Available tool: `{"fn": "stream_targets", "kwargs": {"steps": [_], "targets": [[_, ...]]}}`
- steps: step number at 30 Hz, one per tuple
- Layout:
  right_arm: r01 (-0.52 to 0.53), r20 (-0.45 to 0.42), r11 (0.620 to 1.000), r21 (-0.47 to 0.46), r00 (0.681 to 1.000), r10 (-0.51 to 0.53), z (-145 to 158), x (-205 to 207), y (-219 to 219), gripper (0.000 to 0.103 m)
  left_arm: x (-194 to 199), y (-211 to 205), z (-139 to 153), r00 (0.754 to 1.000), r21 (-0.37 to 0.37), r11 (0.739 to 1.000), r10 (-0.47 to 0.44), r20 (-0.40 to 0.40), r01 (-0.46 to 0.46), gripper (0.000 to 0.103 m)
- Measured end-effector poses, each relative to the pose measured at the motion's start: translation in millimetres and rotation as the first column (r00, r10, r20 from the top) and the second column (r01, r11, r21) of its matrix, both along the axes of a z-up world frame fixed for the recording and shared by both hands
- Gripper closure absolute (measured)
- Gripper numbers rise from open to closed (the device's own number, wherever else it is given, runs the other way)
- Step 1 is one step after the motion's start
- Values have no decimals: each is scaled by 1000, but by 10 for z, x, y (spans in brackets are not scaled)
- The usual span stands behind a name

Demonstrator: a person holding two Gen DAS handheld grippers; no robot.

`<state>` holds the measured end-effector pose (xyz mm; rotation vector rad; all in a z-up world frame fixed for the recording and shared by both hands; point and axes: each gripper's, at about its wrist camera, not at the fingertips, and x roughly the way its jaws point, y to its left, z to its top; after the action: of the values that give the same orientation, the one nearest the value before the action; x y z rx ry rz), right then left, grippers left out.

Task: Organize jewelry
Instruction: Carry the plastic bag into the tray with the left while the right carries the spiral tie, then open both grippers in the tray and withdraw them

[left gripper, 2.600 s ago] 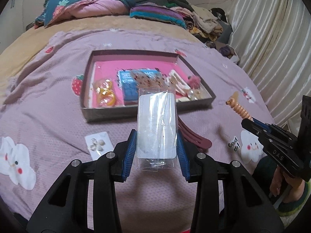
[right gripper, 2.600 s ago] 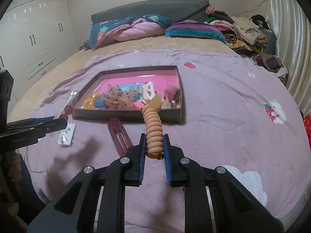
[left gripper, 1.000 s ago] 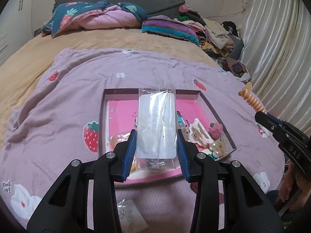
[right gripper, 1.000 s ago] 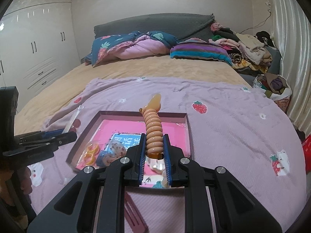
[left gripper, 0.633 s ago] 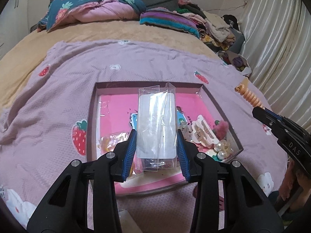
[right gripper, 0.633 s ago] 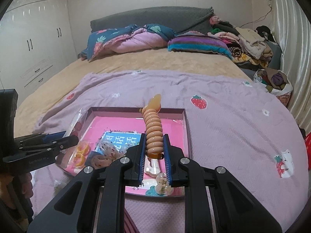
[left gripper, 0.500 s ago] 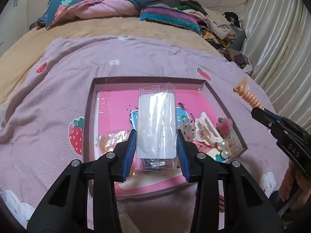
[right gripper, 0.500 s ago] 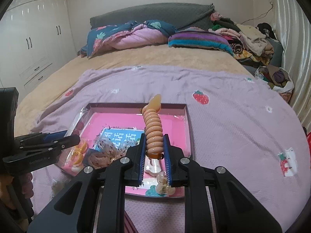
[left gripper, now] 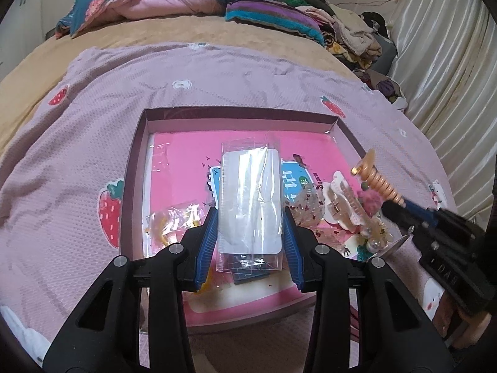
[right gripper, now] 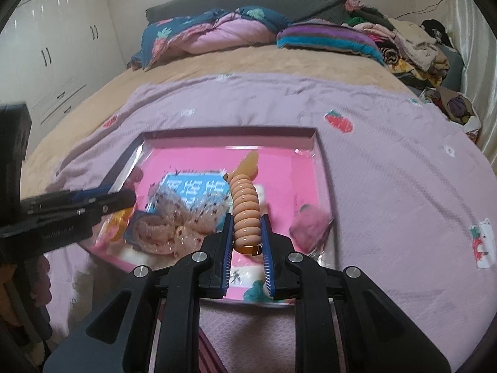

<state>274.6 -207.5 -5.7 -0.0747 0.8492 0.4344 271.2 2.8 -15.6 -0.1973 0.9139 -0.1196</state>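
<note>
Mostly sorted, by the look of it; one shallow box [left gripper: 136, 168] on the bedspread [left gripper: 77, 130] already holding several pieces; two items left to set down, both hovering over it; left gripper [left gripper: 250, 242] clamped on one clear packet [left gripper: 250, 205]; right gripper [right gripper: 247, 236] clamped on one ribbed peach hair clip [right gripper: 245, 211].

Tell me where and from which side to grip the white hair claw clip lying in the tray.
Grip the white hair claw clip across its long body near the middle, coming from above. It lies flat among other pieces by the tray's right wall, with a pink pom-pom close beside it, so a side approach looks blocked. Both grippers are already full.
</note>
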Motion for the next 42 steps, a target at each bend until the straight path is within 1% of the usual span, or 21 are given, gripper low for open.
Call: {"fn": "stream_targets", "kwargs": {"steps": [6, 9, 11, 13, 16, 18, 19, 20, 23, 25, 27, 29, 31, 33, 34, 38, 42], "targets": [[-17, -46, 1000, 0, 999, 17, -126, -20, 58, 86, 11, 21, -19, 1000, 0, 1000, 4, -7, -4, 71], [-13, -56, 1000, 4, 998, 13, -136, -41, 46, 86, 10, 22, -16, 1000, 3, 1000, 3, -9, -3, 71], [-10, -60, 1000, 12, 998, 10, -120, -59, 20, 84, 4, 19, -8, 1000, 3, 1000, 4, -9, -4, 70], [-5, -51, 1000, 23, 999, 6, -75, -87, -15, 76, -12, 23, 14, 1000, 4, 1000, 5, -5, -5, 69], [2, -23, 1000, 28, 1000, -2, 24, -162, -69, 67, -29, 27, 63, 1000, 5, 1000, 8, 5, -8, 63], [8, -4, 999, 32, 1000, -8, 102, -207, -113, 64, -56, 21, 112, 1000, 5, 1000, 9, 14, -9, 62], [11, 4, 999, 35, 1000, -11, 134, -228, -132, 59, -81, 19, 150, 1000, 4, 1000, 8, 23, -8, 59], [15, 16, 999, 40, 1000, -16, 185, -258, -159, 57, -100, 15, 185, 999, 6, 1000, 9, 31, -9, 55], [21, 40, 998, 55, 999, -24, 297, -316, -215, 51, -178, 4, 311, 998, 10, 1000, 9, 58, -9, 52], [27, 63, 997, 66, 998, -31, 387, -375, -256, 43, -222, 3, 390, 997, 9, 1000, 12, 73, -12, 48], [31, 81, 997, 74, 996, -37, 461, -418, -283, 39, -283, -1, 480, 996, 12, 1000, 15, 93, -16, 46], [33, 99, 996, 82, 994, -41, 542, -479, -309, 35, -337, -7, 554, 994, 17, 1000, 18, 108, -20, 41], [35, 114, 996, 87, 993, -45, 612, -537, -334, 30, -408, -15, 624, 992, 20, 999, 24, 122, -27, 40], [37, 130, 995, 96, 990, -49, 686, -604, -363, 29, -479, -13, 693, 991, 19, 999, 29, 133, -32, 36], [36, 136, 994, 99, 989, -50, 716, -633, -376, 27, -506, -11, 717, 990, 20, 999, 31, 138, -34, 33], [34, 162, 994, 106, 986, -51, 829, -765, -408, 26, -668, -3, 834, 986, 25, 999, 39, 163, -44, 25], [30, 177, 994, 108, 983, -49, 895, -868, -425, 25, -809, 4, 908, 983, 41, 998, 48, 178, -57, 22]]}}
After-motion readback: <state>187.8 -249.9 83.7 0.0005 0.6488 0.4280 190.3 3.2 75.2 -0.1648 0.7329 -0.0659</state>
